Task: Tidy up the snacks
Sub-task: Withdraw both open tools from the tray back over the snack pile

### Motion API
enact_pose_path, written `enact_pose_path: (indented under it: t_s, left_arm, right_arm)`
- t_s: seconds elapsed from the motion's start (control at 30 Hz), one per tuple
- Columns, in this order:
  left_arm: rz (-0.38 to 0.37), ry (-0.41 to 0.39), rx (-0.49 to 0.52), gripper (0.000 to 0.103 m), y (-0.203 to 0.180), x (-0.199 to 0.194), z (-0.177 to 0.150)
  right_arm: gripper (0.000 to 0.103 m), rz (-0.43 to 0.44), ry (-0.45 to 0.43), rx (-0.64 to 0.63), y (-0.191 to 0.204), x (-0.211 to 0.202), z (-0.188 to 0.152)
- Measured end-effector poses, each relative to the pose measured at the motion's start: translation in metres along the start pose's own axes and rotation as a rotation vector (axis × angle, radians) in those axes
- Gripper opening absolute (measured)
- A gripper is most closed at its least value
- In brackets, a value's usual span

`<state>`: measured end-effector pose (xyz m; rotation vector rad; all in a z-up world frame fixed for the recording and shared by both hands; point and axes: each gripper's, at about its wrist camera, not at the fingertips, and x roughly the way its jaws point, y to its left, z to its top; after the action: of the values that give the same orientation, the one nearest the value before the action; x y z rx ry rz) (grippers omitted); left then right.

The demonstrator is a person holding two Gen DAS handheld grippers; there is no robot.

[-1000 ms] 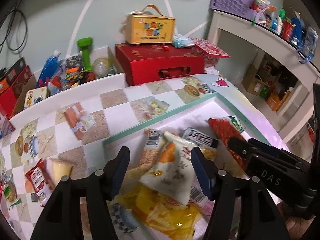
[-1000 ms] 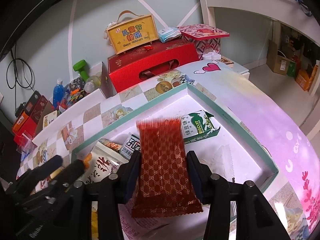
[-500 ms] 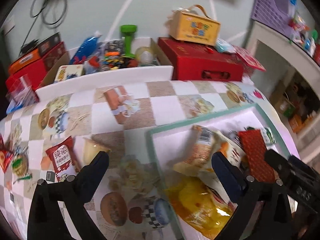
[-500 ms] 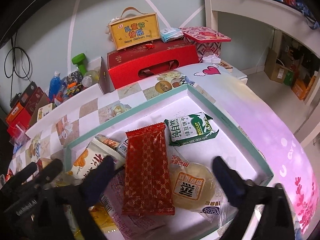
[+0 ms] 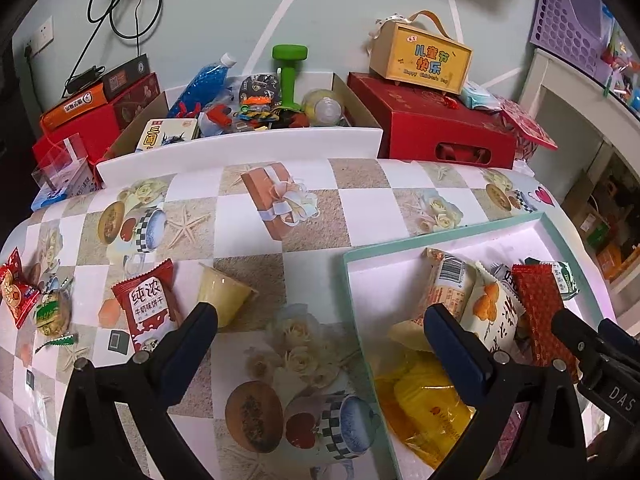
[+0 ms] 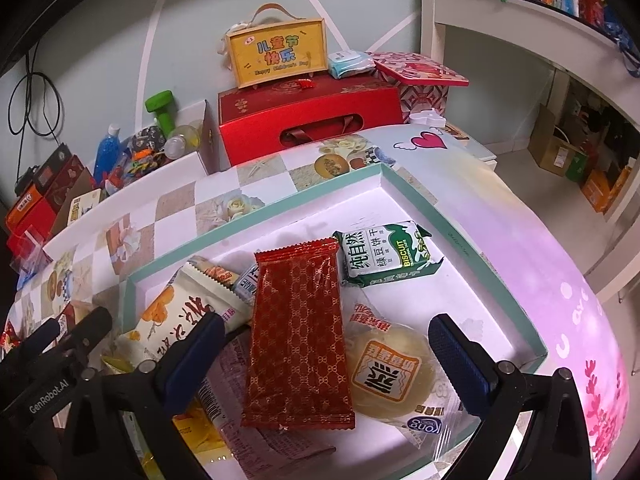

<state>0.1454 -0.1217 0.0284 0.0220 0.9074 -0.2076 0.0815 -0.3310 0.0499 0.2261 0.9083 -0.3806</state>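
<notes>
A teal-rimmed white tray [image 6: 404, 184] holds several snacks: a red patterned packet [image 6: 298, 332], a green biscuit pack [image 6: 384, 254], a round pastry [image 6: 386, 372] and a white-orange bag [image 6: 176, 312]. My right gripper [image 6: 324, 340] is open and empty above the red packet. My left gripper [image 5: 320, 324] is open and empty, over the tablecloth left of the tray [image 5: 352, 280]. A red milk-biscuit packet [image 5: 148, 308] and a yellow jelly cup [image 5: 222, 294] lie just beyond its left finger. More small snacks [image 5: 24, 292] lie at the far left.
A red gift box [image 5: 432, 128] with a yellow carry box [image 5: 420, 56] on it stands behind the table. A cardboard box of toys with a green dumbbell [image 5: 288, 72] stands at the back. A white shelf [image 6: 520, 32] is at right.
My right gripper opened and let the red packet go into the tray. My left gripper opened wide and swung left, off the tray snacks toward the loose snacks on the tablecloth.
</notes>
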Motion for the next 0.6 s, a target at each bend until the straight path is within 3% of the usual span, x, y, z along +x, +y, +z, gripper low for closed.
enact_pose_path:
  t_s: [0.6]
  left_arm:
    - [-0.101,-0.073,-0.005,0.103,0.023,-0.025,-0.017]
  right_arm:
    - [0.103,0.044,-0.049,-0.052,0.036,-0.020,0.003]
